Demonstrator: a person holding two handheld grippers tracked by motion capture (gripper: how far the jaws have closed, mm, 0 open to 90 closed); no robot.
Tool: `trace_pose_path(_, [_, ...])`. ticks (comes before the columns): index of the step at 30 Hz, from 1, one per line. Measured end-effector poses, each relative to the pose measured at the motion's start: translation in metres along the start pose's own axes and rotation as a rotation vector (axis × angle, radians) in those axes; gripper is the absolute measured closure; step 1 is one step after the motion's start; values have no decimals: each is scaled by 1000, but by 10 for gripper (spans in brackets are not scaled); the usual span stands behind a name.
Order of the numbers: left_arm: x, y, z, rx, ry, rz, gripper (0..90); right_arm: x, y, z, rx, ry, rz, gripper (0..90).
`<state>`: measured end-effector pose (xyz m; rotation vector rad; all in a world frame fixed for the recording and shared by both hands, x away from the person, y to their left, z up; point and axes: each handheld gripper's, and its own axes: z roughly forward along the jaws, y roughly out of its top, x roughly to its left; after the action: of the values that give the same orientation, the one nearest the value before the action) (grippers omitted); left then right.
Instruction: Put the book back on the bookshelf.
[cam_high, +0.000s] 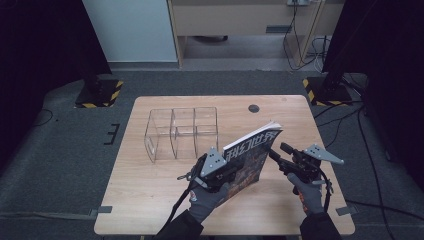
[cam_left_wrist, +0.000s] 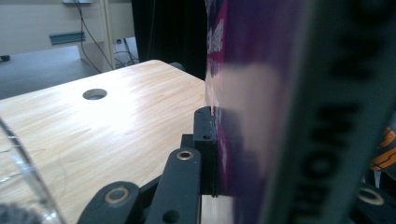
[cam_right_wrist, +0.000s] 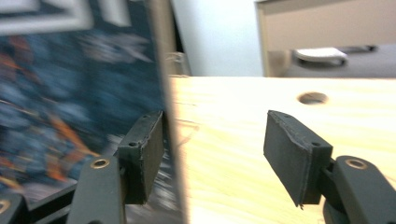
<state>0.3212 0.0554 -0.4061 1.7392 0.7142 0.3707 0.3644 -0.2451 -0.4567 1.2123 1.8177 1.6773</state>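
I have the magazine (cam_high: 252, 155) up off the table (cam_high: 150, 200), tilted on edge at lower centre of the high view, with my left gripper (cam_high: 220, 172) clenched on its lower part. My right gripper (cam_high: 278, 152) stands released just beside its right edge. I judge the lift done; slotting it into the clear organizer (cam_high: 180, 132), centre-left, is not yet begun.

Large white Chinese title characters on the magazine (cam_high: 252, 155) cover, letters "WOR" along its spine (cam_left_wrist: 327, 154)
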Motion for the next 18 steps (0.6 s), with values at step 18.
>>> trace_pose_path(18, [23,24,-65,-39,49,-33,817,-15,-15,5,106,-186,-19,214])
